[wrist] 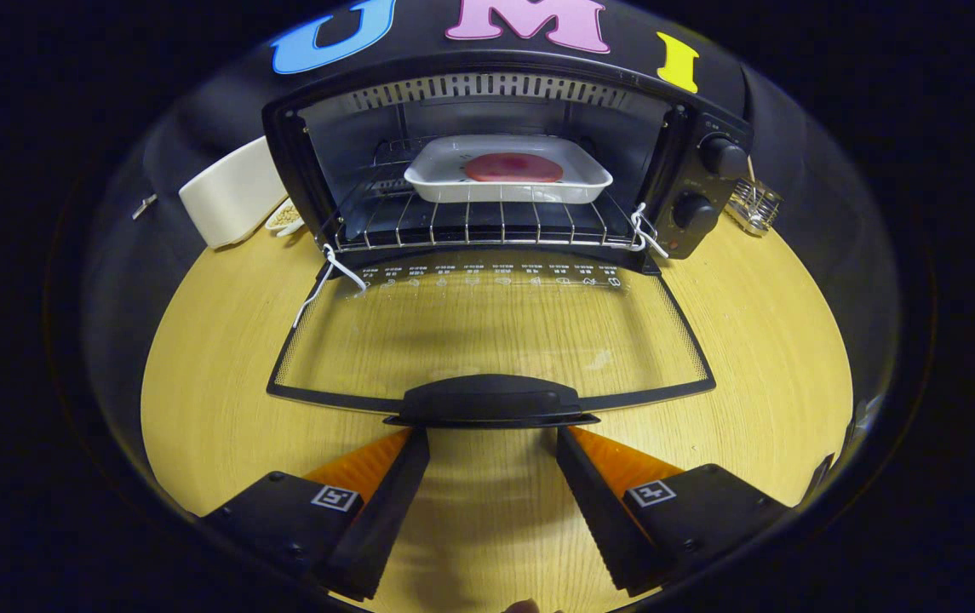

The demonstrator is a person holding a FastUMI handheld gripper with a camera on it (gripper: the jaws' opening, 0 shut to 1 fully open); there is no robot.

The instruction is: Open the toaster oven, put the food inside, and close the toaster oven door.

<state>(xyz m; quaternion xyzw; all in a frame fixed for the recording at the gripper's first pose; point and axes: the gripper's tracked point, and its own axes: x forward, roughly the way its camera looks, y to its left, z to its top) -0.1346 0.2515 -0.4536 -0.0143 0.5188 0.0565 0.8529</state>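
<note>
While the gripper (493,438) gapes just short of the door handle (491,400), food (513,168) sits beyond (in the toaster oven (708,183)).

wood-grain table (223,383), glass door (496,332), wire rack (487,226)

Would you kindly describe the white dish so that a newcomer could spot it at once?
Find the black toaster oven at the table's far edge, its glass door folded down beyond the open gripper. On its wire rack sits the white dish, the only one holding a flat reddish patty.
</note>
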